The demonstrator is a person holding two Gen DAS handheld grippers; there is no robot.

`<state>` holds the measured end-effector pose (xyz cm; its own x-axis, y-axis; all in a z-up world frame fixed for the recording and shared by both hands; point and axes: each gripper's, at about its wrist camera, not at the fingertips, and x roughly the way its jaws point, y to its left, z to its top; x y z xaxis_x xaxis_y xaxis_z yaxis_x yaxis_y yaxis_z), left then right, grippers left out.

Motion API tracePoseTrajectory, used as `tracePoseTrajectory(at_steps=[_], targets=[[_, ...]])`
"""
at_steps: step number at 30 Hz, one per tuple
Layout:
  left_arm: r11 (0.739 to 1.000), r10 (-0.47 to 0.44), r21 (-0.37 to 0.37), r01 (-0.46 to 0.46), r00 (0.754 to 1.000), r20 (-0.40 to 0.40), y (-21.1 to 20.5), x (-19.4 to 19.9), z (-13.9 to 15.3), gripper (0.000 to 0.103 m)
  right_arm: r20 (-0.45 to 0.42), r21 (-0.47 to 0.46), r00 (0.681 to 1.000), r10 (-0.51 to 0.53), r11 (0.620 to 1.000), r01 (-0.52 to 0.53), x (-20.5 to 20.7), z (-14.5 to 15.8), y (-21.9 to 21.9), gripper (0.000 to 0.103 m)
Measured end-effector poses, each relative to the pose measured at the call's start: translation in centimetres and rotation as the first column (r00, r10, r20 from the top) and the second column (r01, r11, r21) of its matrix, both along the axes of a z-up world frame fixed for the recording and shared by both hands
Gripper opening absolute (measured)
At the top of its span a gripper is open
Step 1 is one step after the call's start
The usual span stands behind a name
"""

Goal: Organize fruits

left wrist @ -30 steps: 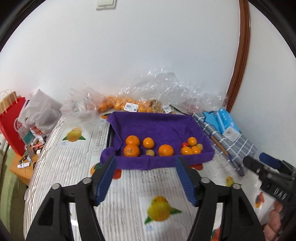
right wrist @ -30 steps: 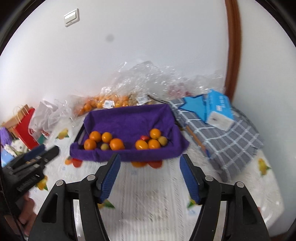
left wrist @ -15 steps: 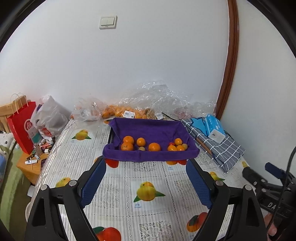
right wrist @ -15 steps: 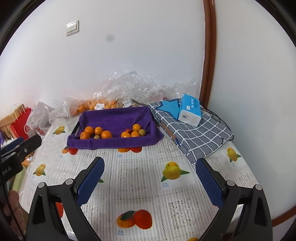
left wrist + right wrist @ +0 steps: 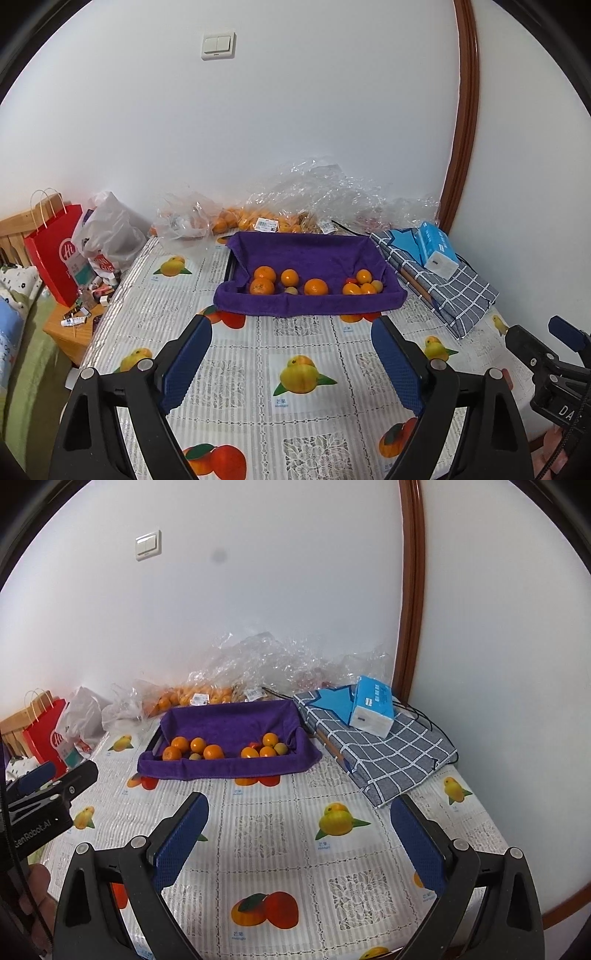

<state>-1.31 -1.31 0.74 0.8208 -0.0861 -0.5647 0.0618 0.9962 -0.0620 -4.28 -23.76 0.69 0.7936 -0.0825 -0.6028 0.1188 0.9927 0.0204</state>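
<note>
Above the fruit-print tablecloth (image 5: 236, 373), both grippers, left gripper (image 5: 291, 354) and right gripper (image 5: 299, 830), gape wide and empty, so approach the purple-lined tray (image 5: 310, 301) squarely, picking one orange (image 5: 316, 287) cleanly.

Ahead of me a cloth-lined tray (image 5: 310, 254) sat mid-table (image 5: 303, 417), fruits (image 5: 314, 286) lined along its near side. Behind it, bagged fruit (image 5: 247, 221) lay against the wall. To its right a folded cloth (image 5: 388, 753) carried a tissue pack (image 5: 371, 707); paper bags (image 5: 55, 254) stood off the table's left edge.
</note>
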Motion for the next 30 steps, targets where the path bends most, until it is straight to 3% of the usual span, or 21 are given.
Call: tracePoseTrajectory(at_steps=[30], targets=[[1.000, 0.007, -0.010, -0.007, 1.000, 0.018, 0.20, -0.51, 0.61, 0.088, 0.009, 0.014, 1.000, -0.007, 1.000, 0.007, -0.36, -0.04, -0.35, 0.098]])
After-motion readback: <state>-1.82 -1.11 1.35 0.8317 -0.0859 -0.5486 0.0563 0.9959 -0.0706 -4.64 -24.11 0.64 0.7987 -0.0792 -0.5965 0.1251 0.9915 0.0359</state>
